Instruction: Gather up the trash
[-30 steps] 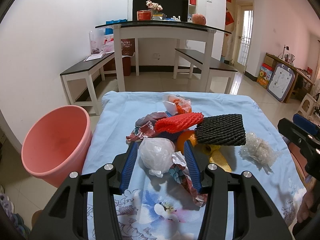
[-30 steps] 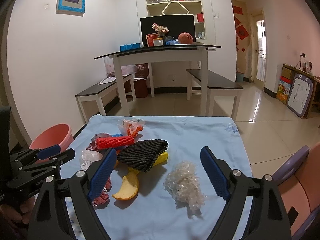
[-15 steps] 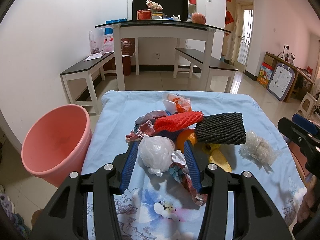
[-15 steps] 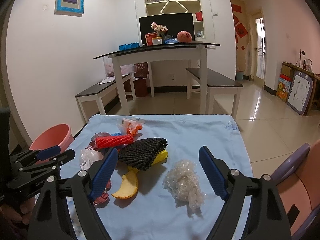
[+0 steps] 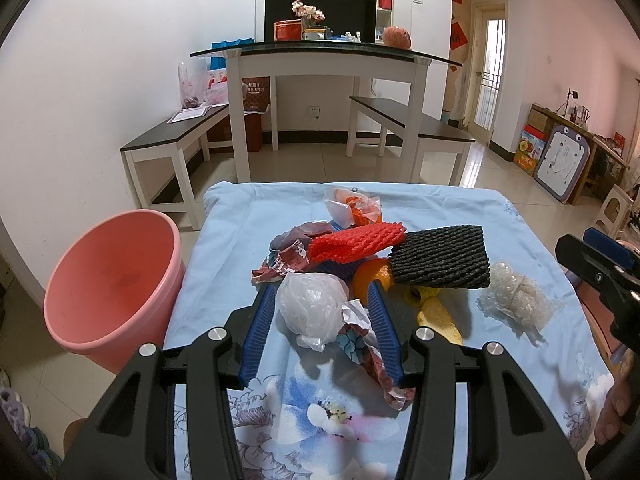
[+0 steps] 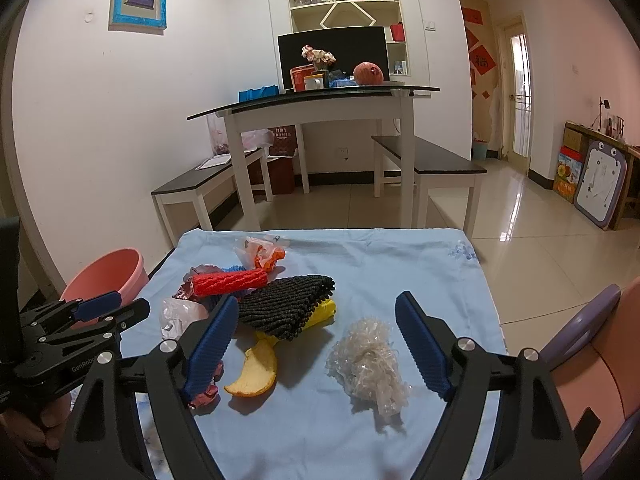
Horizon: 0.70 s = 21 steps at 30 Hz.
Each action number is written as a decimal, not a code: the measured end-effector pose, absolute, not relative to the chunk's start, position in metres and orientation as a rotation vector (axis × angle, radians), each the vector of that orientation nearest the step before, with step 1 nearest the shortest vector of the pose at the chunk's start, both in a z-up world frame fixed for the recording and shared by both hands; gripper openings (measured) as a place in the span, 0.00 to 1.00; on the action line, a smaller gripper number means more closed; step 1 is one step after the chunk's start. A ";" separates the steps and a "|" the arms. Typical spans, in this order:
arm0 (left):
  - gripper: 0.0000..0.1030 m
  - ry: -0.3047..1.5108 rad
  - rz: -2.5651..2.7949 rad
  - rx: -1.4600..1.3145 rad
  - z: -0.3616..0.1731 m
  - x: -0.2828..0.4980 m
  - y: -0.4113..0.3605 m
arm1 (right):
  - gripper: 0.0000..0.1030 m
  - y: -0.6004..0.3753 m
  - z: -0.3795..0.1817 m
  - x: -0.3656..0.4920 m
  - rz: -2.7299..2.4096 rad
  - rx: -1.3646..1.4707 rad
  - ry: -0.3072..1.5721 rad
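Observation:
Trash lies on a blue floral tablecloth [image 5: 240,240]. My left gripper [image 5: 322,300] stands around a crumpled white plastic ball [image 5: 312,306]; its blue pads are close to the ball with small gaps, and a crumpled wrapper [image 5: 360,344] lies between them too. Behind are a red foam net [image 5: 356,242], a black foam net [image 5: 440,258], an orange [image 5: 368,280], a peel [image 5: 438,316] and a clear plastic wad [image 5: 514,300]. My right gripper [image 6: 316,320] is open and empty above the clear plastic wad [image 6: 366,360] and the peel [image 6: 254,374]. A pink bin [image 5: 108,284] stands left of the table.
An orange-and-white wrapper [image 5: 352,208] lies farther back on the cloth. A white table [image 5: 320,64] with benches [image 5: 172,140] stands behind. A purple chair [image 6: 580,320] is at the right. In the right wrist view the left gripper [image 6: 108,308] shows at the left.
The left gripper's jaws have narrowed slightly around the white plastic ball. The right gripper has shifted very slightly; it stays open.

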<state>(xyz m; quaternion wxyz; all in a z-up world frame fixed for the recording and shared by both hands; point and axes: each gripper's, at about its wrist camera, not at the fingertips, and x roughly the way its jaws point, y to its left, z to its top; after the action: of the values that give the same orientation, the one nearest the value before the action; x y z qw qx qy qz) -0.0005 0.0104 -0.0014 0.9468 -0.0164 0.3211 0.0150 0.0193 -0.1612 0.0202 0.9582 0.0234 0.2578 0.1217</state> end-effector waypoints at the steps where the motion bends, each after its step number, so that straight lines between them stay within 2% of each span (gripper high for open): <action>1: 0.48 0.654 0.031 -0.033 -0.001 0.000 0.010 | 0.77 -0.162 0.020 0.019 0.246 0.048 0.523; 21: 0.48 0.656 0.031 -0.033 -0.002 -0.001 0.011 | 0.76 -0.164 0.020 0.019 0.246 0.053 0.526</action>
<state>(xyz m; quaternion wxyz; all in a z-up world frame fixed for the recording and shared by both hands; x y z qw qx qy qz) -0.0006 0.0108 -0.0020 0.9464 -0.0163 0.3221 0.0154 0.0192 -0.1638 0.0201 0.9577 0.0261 0.2594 0.1214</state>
